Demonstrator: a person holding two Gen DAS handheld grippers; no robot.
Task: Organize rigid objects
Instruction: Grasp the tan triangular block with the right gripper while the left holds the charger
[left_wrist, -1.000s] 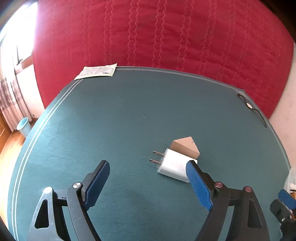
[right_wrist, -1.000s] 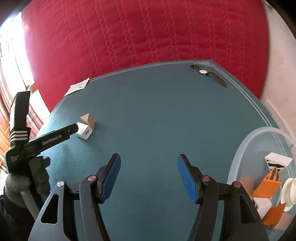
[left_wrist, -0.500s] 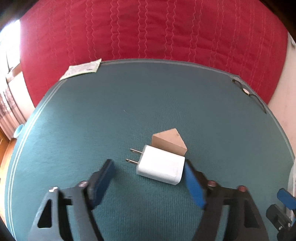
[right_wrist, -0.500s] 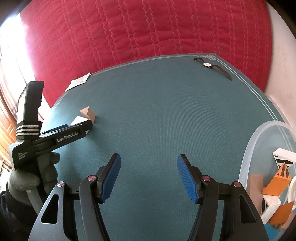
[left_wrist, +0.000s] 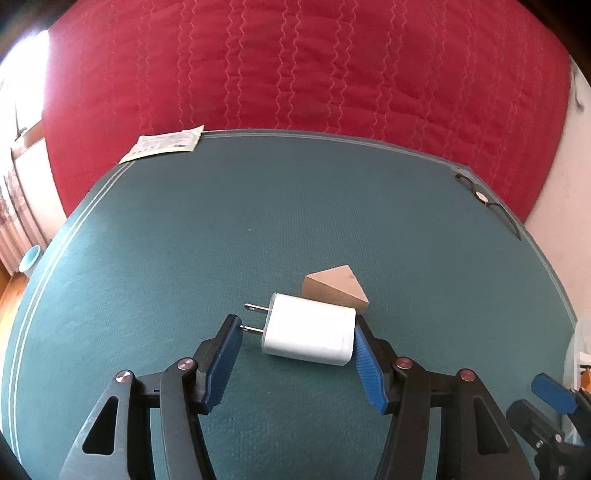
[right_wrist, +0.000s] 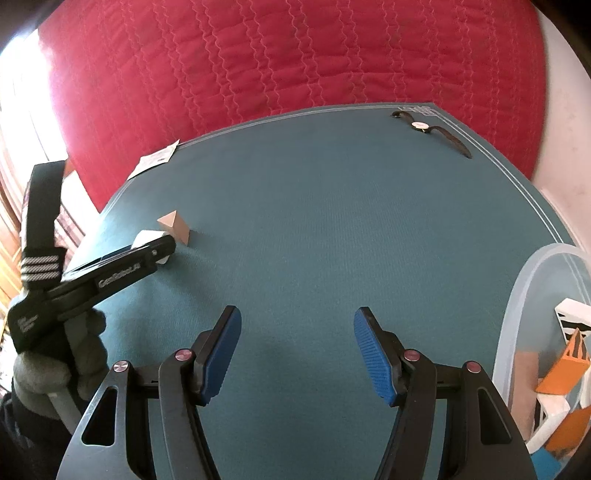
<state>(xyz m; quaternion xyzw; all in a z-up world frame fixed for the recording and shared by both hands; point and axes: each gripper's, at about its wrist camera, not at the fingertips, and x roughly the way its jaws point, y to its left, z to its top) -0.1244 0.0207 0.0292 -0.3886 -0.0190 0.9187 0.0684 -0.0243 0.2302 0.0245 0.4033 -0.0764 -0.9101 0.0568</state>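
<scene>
Left gripper (left_wrist: 295, 345) closing now around the white charger (left_wrist: 309, 338), prongs pointing left along the jaw line, right pad touching its end; wooden wedge (left_wrist: 338, 291) just behind. Right gripper (right_wrist: 297, 354) hangs apart, empty.

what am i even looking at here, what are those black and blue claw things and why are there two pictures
Those claws are two hand-held grippers, one in each of a person's hands; no robot arm. Each carries a camera looking along its fingers, hence two pictures.

The left gripper is closing around a white plug charger lying on the green mat, beside a wooden wedge. It isn't lifted.

The right gripper hangs open and empty. Its view shows the gloved hand with the other gripper, a wristwatch, a paper packet and a clear bin of sorted pieces.
</scene>
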